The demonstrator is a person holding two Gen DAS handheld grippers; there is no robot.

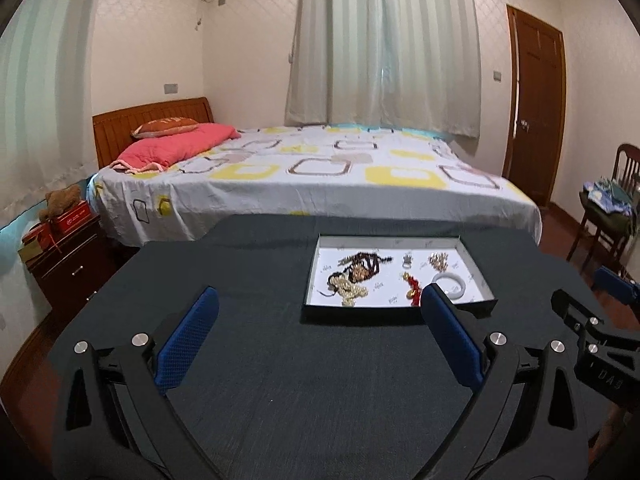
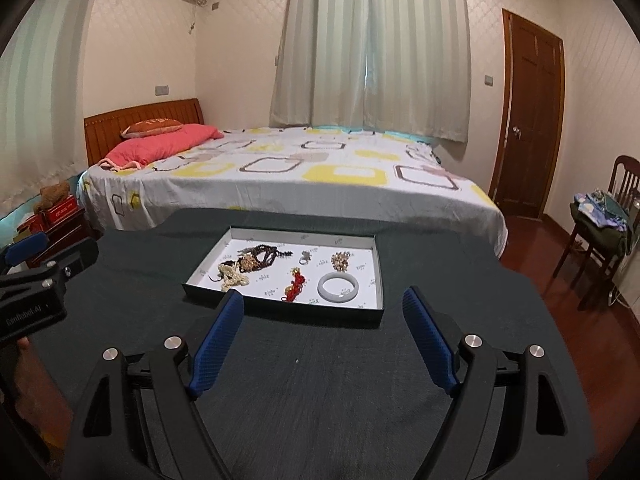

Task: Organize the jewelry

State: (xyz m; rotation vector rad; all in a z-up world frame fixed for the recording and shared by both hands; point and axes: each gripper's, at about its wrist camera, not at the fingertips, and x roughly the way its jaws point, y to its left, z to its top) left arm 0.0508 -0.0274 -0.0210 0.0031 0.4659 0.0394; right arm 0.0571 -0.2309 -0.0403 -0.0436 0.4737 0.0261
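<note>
"GenRobot.AI" marks left gripper (image 2: 24,252), jaws apart, near tray (image 2: 376,272).

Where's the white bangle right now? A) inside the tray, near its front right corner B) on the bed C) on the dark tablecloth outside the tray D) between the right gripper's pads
A: the white bangle lies flat inside the tray, near its front right corner, right of the red charm, with no gripper touching it.
</note>
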